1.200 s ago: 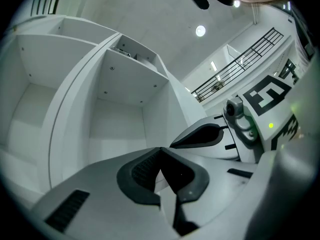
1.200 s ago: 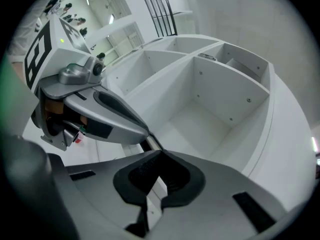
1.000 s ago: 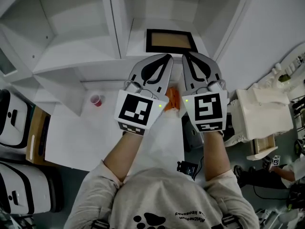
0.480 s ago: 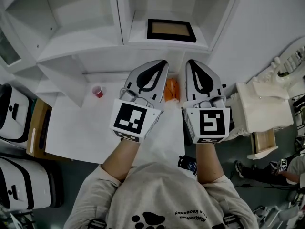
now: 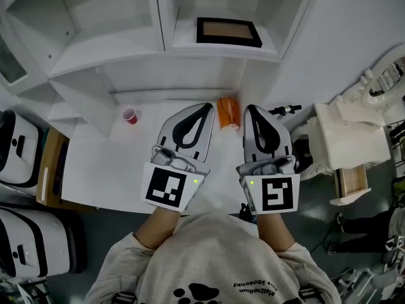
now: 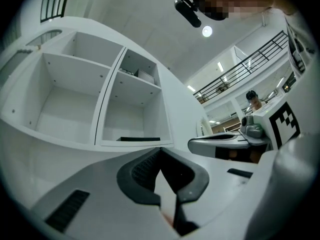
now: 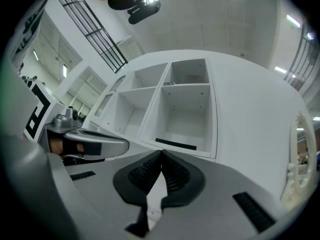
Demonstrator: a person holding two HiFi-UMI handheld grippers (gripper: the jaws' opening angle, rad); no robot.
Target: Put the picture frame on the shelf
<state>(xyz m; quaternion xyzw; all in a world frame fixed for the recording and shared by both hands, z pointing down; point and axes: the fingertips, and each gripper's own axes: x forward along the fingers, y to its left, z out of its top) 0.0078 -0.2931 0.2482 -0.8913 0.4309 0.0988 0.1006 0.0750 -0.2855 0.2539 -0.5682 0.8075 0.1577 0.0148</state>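
Observation:
The picture frame, black-edged with a tan middle, lies flat on the right shelf compartment of the white shelf unit. It shows as a thin dark strip in the left gripper view and in the right gripper view. My left gripper and right gripper hang side by side over the white table, well short of the shelf. Both are shut with nothing between the jaws. Their tips meet in the left gripper view and the right gripper view.
An orange object lies on the table between the gripper tips. A small red cup stands at the table's left. White luggage sits at the far left; a white machine stands at the right.
Both grippers have drawn back from the shelf toward the person and now hang lower over the table. The frame stays on the shelf. The orange object is now uncovered.

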